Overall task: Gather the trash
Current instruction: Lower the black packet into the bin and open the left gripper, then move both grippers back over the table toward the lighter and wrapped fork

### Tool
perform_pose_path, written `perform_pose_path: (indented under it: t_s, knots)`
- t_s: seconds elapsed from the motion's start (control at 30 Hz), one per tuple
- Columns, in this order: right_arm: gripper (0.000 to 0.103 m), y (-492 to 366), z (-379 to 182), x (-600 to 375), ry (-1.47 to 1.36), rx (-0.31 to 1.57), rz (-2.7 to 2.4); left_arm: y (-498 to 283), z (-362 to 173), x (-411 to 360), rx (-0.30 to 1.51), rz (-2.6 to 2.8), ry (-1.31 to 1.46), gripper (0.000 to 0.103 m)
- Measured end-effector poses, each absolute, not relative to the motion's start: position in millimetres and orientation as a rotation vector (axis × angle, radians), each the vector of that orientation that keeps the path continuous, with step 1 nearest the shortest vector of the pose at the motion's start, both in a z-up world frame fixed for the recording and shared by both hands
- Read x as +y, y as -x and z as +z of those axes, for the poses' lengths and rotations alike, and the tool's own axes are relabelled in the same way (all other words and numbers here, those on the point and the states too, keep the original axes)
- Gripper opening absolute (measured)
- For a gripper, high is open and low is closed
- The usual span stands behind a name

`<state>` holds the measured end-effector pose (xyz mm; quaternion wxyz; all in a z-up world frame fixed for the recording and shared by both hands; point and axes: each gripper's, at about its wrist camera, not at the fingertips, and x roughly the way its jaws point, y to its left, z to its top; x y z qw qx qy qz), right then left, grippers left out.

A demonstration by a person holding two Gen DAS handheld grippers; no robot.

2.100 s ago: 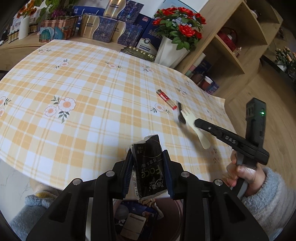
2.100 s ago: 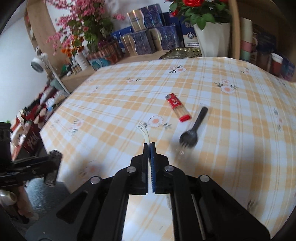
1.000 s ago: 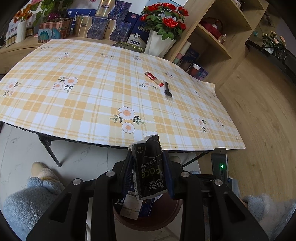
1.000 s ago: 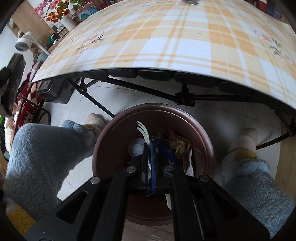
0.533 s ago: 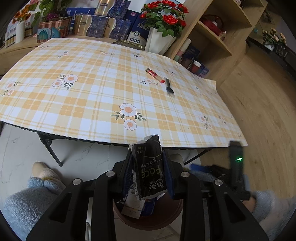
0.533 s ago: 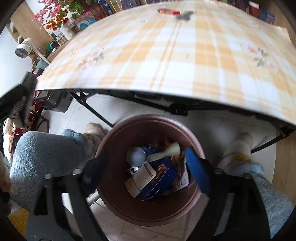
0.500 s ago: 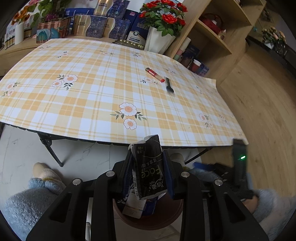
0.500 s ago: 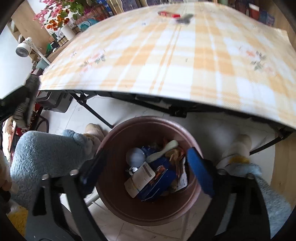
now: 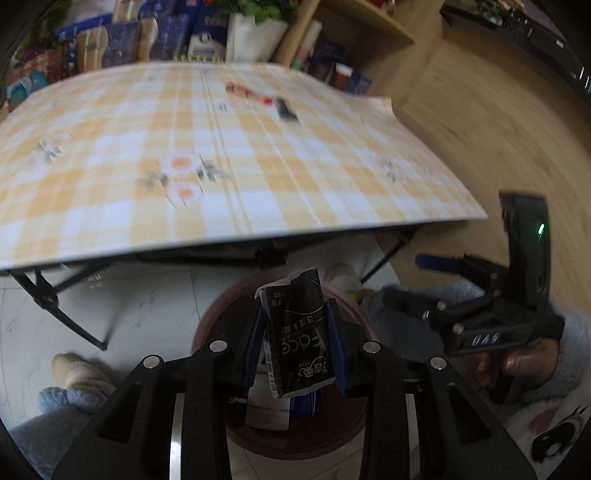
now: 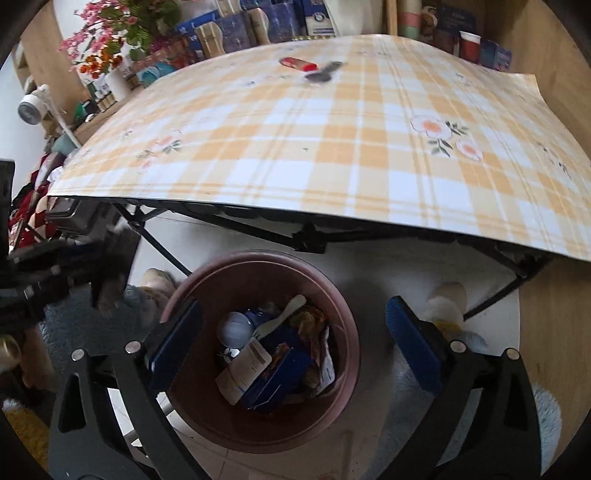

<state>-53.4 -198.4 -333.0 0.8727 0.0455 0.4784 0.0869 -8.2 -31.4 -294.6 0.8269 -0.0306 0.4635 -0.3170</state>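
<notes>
My left gripper (image 9: 295, 321) is shut on a black drink carton (image 9: 301, 343) and hangs over the brown trash bin (image 9: 221, 306) on the floor. In the right wrist view my right gripper (image 10: 291, 314) hovers above the same bin (image 10: 258, 256); its jaws are opening wide with nothing between them. A white plastic fork (image 10: 280, 317) lies on the trash inside. On the far part of the checked table (image 10: 332, 147) lie a red packet (image 10: 297, 63) and a black fork (image 10: 325, 74). One of the right gripper's blue pads (image 9: 439, 261) shows in the left wrist view.
The bin stands in front of the table's edge, beside its black folding legs (image 10: 166, 251). A person's slippered feet (image 10: 445, 299) and fuzzy blue trouser legs flank the bin. Boxes, flower pots and a wooden shelf (image 9: 351, 33) line the table's far side.
The right gripper opened and the white fork fell from it into the bin; it then rose a little. The left gripper sank over the bin with the carton still in it.
</notes>
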Motion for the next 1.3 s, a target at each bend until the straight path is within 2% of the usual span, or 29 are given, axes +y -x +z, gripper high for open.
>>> perform_pose_path:
  t_s: [0.23,0.4,0.47,0.53,0.57,0.63,0.8,1.3]
  knots:
    - [0.097,54.0,-341.5,-193.1,-0.078,1.022,0.172,-0.3,-330.1,-35.9,1.130,-0.638,0.045,0.033]
    - [0.097,55.1,-342.0,-192.0,-0.072,1.023,0.172,-0.8,-332.7,-33.7,1.139,-0.628,0.043,0.035]
    - [0.097,54.5,-343.2,-192.3,-0.073,1.029,0.169,-0.6,-333.5,-34.8,1.141,-0.625,0.033,0.041]
    - [0.097,54.2,-343.1,-192.7,-0.074,1.030,0.168,-0.1,-333.0,-37.6,1.139,-0.615,0.023,0.057]
    - [0.097,54.5,-343.0,-192.7,-0.074,1.029,0.168,0.6,-330.8,-37.5,1.127,-0.611,0.019,0.061]
    - [0.097,54.6,-343.0,-192.4,-0.074,1.029,0.167,1.4,-324.1,-35.3,1.088,-0.591,0.018,0.077]
    - [0.097,54.4,-343.1,-192.6,-0.073,1.032,0.167,0.7,-305.8,-18.0,0.983,-0.469,0.051,0.092]
    - [0.097,57.0,-332.4,-192.6,-0.066,0.977,0.159,-3.0,-279.6,40.9,0.828,-0.208,0.226,0.096]
